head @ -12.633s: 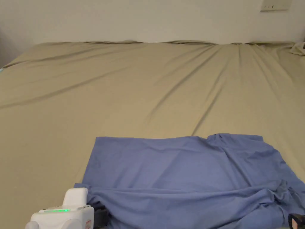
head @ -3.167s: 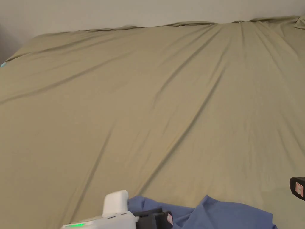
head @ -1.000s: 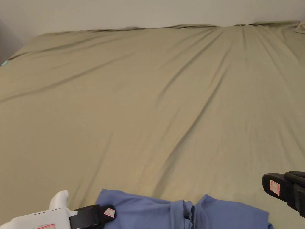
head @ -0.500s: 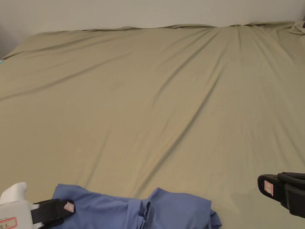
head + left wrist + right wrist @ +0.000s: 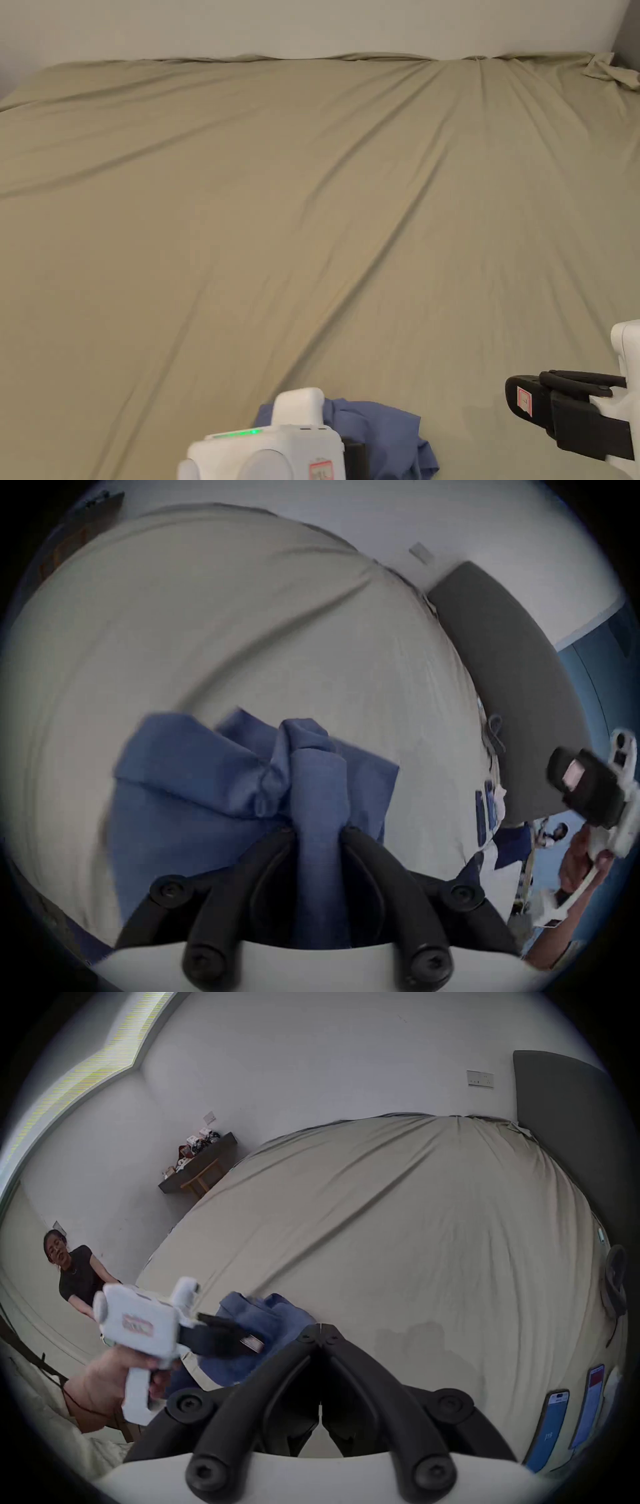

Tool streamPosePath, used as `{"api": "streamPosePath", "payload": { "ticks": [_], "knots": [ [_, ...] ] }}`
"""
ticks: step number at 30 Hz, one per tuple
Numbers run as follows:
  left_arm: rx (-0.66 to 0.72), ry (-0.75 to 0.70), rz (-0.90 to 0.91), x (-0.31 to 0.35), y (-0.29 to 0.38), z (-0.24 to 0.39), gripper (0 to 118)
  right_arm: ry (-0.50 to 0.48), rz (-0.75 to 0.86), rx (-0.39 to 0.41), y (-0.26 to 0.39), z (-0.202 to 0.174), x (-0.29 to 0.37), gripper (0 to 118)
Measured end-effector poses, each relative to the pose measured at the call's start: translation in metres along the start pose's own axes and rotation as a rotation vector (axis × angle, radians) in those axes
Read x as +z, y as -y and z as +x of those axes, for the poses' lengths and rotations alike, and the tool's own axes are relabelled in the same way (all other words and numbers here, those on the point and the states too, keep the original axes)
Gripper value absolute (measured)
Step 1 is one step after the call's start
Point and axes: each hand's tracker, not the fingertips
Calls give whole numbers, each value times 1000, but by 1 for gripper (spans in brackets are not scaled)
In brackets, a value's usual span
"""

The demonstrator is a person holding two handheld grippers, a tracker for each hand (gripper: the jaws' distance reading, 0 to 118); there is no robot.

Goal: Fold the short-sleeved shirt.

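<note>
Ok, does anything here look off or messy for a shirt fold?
Yes. The blue shirt is bunched into a lumpy wad near the bed sheet's front edge, not flat; the left claw pinches a rolled ridge. The right claw is shut, empty.

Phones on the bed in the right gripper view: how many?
2. One blue-screened flat phone lies at the beige bedsheet's lower right edge; a second phone with a red patch on its screen lies beside it, farther right. More may be hidden past the frame edge.
</note>
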Motion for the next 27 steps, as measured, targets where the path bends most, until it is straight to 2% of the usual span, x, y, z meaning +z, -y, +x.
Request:
{"api": "streamPosePath", "payload": {
  "ticks": [2, 4, 5, 7, 9, 11, 12, 13, 14, 15, 16, 17, 19, 22, 24, 27],
  "knots": [
    [-30, -55, 27, -17, 7, -6, 58, 3, -7, -6, 1, 2, -1, 2],
    [52, 105, 75, -3, 7, -16, 111, 9, -14, -2, 2, 3, -1, 2],
    [93, 197, 63, 8, 4, -20, 118, 11, -16, 1, 2, 3, 0, 2],
    [151, 297, 55, 34, 0, -26, 118, 11, -13, 5, 3, 7, 3, 2],
    [147, 294, 122, 63, -2, -35, 118, 3, -4, -1, 3, 10, 6, 2],
    [127, 192, 194, 85, -4, -44, 118, 0, 7, -11, 4, 13, 7, 2],
    [110, 103, 221, 91, -5, -50, 117, 1, 10, -17, 5, 15, 7, 2],
    [70, 6, 243, 94, -5, -54, 103, 2, 9, -23, 5, 16, 6, 2],
    [13, -85, 266, 91, -4, -54, 71, 2, 6, -27, 6, 17, 5, 2],
    [-50, -128, 256, 83, -4, -49, 25, 2, 3, -29, 7, 18, 4, 2],
    [-99, -150, 193, 72, -2, -43, 10, 1, 0, -30, 8, 18, 3, 2],
    [-143, -140, 143, 60, 3, -36, 10, 0, -4, -27, 8, 18, 2, 2],
    [-188, -26, 108, 39, 13, -16, 10, 8, -9, -22, 8, 16, 2, 2],
    [-283, -21, 21, -9, 28, 19, 10, 18, -4, -19, 8, 15, 6, 2],
    [-363, -73, 13, -40, 37, 39, 10, 20, 0, -19, 8, 14, 9, 2],
    [-337, -42, 24, -54, 30, 62, 10, 60, -2, -2, 7, 12, 13, 2]
  ]
}}
